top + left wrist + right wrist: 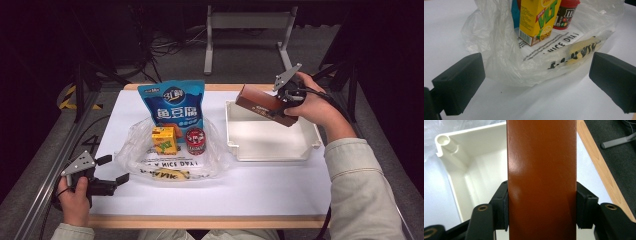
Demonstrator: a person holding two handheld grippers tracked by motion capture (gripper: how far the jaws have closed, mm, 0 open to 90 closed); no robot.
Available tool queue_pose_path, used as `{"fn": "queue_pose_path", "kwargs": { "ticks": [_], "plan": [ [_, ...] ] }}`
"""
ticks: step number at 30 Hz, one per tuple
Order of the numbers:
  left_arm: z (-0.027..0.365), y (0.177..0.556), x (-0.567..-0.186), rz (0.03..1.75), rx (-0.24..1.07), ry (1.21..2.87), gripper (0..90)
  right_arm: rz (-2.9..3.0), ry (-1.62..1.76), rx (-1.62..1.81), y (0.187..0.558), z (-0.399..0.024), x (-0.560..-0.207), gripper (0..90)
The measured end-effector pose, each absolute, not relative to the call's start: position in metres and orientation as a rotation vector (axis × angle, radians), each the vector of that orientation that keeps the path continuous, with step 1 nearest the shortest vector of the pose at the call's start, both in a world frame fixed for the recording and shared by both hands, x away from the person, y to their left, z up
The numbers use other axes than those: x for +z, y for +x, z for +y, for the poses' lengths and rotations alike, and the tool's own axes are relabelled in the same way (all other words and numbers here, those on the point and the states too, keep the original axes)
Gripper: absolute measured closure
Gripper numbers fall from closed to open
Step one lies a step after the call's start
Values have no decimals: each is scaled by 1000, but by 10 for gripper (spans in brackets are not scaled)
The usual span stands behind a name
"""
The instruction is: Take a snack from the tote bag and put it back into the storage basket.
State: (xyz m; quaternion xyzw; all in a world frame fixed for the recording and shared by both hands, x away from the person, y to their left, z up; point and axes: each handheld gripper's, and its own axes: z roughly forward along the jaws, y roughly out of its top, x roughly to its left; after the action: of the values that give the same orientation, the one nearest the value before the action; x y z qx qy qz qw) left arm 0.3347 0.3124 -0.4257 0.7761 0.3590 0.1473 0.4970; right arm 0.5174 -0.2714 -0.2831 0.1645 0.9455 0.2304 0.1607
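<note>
My right gripper [286, 100] is shut on a long brown box [265, 105], held tilted over the far right part of a white bin [272, 150]. In the right gripper view the brown box [541, 175] runs straight up between both pads, with the white bin [461, 170] below and to the left. My left gripper [114, 170] rests open at the table's near left, pointing at a clear plastic bag [135, 150]. The left gripper view shows the bag [504, 62] just ahead of the open jaws, with a yellow juice carton [536, 20] and a red candy tub [567, 12] on it.
A blue snack pouch [172, 102] lies behind the yellow carton [164, 140] and the red tub [195, 141]. The white table sheet [250, 185] ends at a wooden front edge [210, 221]. Metal frame legs and cables stand on the floor beyond the table.
</note>
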Motion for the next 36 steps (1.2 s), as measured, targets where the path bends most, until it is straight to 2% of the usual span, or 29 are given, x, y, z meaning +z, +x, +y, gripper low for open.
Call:
{"fn": "queue_pose_path", "kwargs": {
  "ticks": [36],
  "plan": [
    [314, 332, -425, 837, 342, 1884, 9, 2766, 522, 590, 538, -271, -342, 426]
  ]
}}
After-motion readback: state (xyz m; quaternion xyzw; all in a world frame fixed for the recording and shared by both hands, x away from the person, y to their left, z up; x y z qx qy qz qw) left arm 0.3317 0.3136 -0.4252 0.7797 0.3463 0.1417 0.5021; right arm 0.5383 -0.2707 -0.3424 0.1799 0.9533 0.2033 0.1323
